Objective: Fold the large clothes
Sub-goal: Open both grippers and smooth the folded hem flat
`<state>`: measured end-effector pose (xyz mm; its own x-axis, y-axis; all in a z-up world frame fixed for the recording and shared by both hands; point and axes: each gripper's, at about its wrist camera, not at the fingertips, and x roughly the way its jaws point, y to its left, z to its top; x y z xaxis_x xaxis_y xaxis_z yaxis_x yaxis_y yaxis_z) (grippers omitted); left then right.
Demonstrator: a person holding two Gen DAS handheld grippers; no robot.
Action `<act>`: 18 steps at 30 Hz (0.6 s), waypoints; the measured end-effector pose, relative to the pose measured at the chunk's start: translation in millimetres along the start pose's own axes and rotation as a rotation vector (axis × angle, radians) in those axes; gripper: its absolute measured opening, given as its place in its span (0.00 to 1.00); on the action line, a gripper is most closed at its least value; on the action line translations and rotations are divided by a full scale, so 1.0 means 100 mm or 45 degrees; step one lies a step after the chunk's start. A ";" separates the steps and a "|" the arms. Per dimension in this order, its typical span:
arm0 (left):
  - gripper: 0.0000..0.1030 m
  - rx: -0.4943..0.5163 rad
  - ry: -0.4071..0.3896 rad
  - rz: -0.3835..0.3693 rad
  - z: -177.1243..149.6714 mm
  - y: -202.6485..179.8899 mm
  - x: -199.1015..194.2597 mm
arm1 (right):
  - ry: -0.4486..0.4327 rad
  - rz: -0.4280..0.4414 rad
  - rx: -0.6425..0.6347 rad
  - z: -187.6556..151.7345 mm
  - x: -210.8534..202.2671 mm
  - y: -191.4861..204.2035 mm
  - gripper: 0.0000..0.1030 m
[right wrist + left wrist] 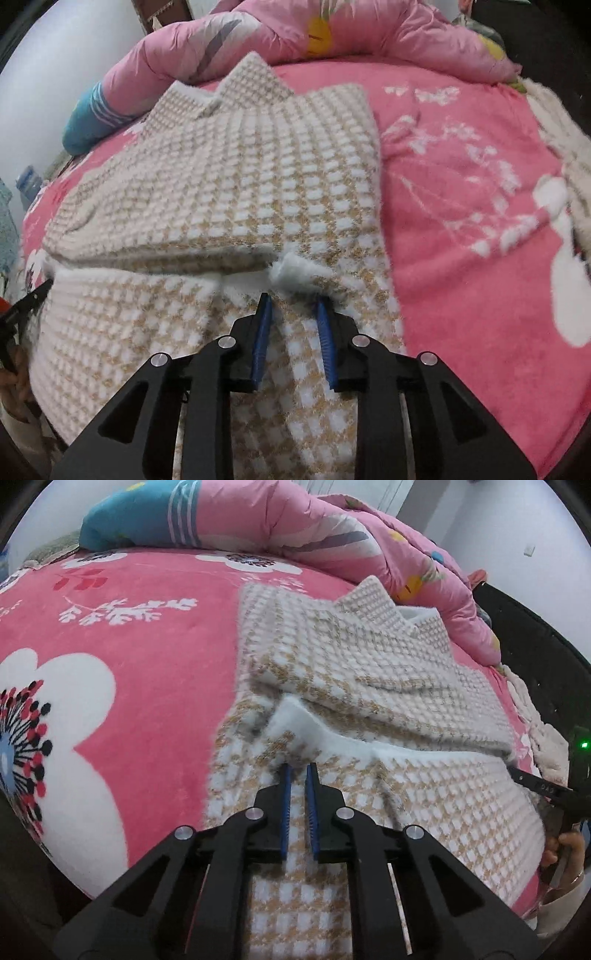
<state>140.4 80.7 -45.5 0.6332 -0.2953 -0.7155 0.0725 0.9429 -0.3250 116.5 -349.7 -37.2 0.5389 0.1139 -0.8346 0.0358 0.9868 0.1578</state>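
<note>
Beige-and-white houndstooth knit garment (pixel 369 701) lay spread on a pink floral blanket (pixel 147 657), its far part folded back over the near part, fold edge running across the middle with white fuzzy lining showing. Left gripper (pixel 298 771) sat low over the near layer, just short of the fold edge; jaws nearly closed, only a narrow slit between the blue pads (pixel 286 805), no fabric seen pinched in them. Right gripper (pixel 293 302) was near the other end of the fold, next to a tuft of white lining; jaws parted a little, nothing clamped, knit visible through the gap. Rumpled pink quilt (pixel 332 40) bunched at the far edge of the bed, beyond the garment. Both views slightly blurred.
</note>
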 end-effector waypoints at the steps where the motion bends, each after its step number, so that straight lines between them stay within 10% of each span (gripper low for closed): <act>1: 0.09 -0.006 -0.007 0.004 -0.01 0.01 -0.03 | -0.001 -0.021 0.011 0.00 -0.06 0.01 0.23; 5: 0.11 0.036 -0.106 0.019 -0.03 -0.10 -0.37 | -0.117 -0.024 -0.047 -0.02 -0.50 0.24 0.33; 11: 0.18 0.192 -0.112 -0.285 -0.11 -0.71 -0.52 | -0.138 0.267 -0.294 -0.10 -0.69 0.90 0.45; 15: 0.21 0.344 0.128 -0.030 -0.47 -1.04 0.18 | 0.052 0.174 -0.396 -0.29 0.10 1.18 0.51; 18: 0.21 0.262 0.079 -0.103 -0.43 -0.94 0.06 | 0.056 0.232 -0.340 -0.24 0.08 1.11 0.51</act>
<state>103.9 -16.8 -45.7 0.5710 -0.3739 -0.7309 0.2806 0.9255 -0.2542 105.0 -236.6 -39.2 0.4791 0.2907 -0.8282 -0.2830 0.9443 0.1678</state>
